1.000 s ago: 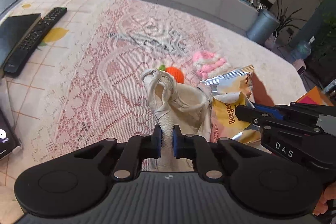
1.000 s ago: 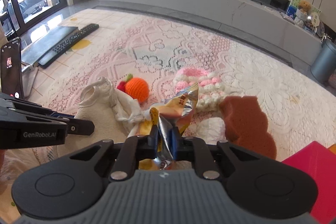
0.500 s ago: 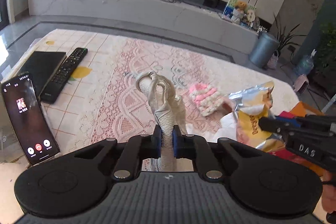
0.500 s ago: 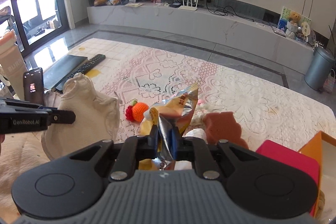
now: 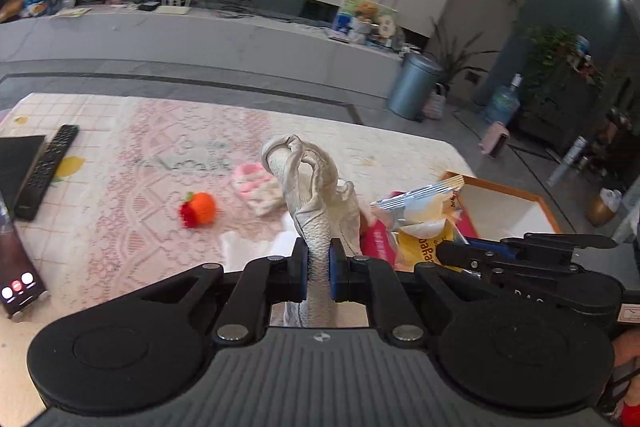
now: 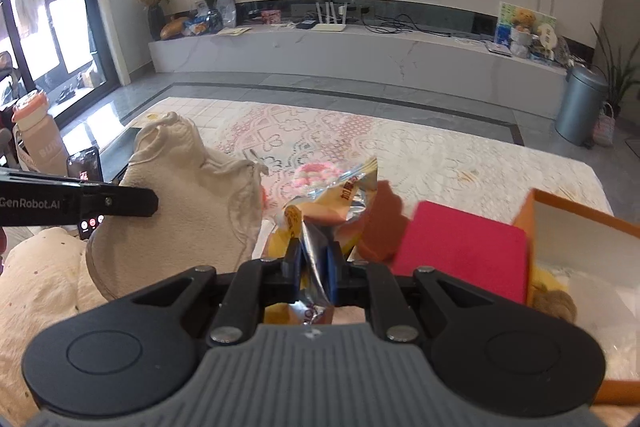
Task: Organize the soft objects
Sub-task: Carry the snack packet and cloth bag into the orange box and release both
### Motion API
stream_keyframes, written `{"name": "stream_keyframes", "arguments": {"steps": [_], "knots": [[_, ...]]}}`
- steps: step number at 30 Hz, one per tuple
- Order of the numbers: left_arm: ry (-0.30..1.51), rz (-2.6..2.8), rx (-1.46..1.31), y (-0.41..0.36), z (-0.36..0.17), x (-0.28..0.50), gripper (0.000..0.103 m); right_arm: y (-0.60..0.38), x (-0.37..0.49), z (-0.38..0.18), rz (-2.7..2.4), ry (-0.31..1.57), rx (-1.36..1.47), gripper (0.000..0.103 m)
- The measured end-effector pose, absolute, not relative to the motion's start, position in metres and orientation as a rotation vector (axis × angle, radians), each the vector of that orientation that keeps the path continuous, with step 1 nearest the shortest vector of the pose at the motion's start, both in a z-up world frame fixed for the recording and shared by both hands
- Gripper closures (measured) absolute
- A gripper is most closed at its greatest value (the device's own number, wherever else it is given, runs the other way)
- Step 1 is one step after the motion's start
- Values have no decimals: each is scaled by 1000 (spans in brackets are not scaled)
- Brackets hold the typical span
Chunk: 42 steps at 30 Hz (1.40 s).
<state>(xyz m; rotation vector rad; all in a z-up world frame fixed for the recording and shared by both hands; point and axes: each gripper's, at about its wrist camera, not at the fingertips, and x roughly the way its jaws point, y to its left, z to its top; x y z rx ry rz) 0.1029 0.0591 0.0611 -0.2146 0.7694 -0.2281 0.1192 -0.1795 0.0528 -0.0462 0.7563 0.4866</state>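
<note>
Left gripper is holding its jaws clamped on a cream drawstring pouch, raised above the lace-covered worktop. Right gripper is pinching a yellow snack bag beside an orange box.

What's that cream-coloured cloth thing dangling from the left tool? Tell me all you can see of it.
It is a cream cloth pouch, a soft drawstring bag of nubbly woven fabric. Its gathered neck is pinched between the fingers of the left gripper, so it hangs lifted off the lace-covered table, its body bulging and creased. A thin cord with a knotted end dangles at one side in the right wrist view. In the left wrist view a twisted fold of it loops up past the fingers. Nothing else visibly touches it.
</note>
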Motion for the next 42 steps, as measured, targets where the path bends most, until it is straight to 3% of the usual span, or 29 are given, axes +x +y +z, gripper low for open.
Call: {"name": "stream_keyframes", "arguments": {"steps": [18,30,42], "knots": [[797,-601,-187,-104,63,184,92,-352,137,88,157,743,-191,92],[1004,-650,-132,-218,-11,261,92,-431,220,30,55,949,-223,92],[1098,-570,26,-268,-57,276,91,-469,273,-41,93,1094,-299,92]]}}
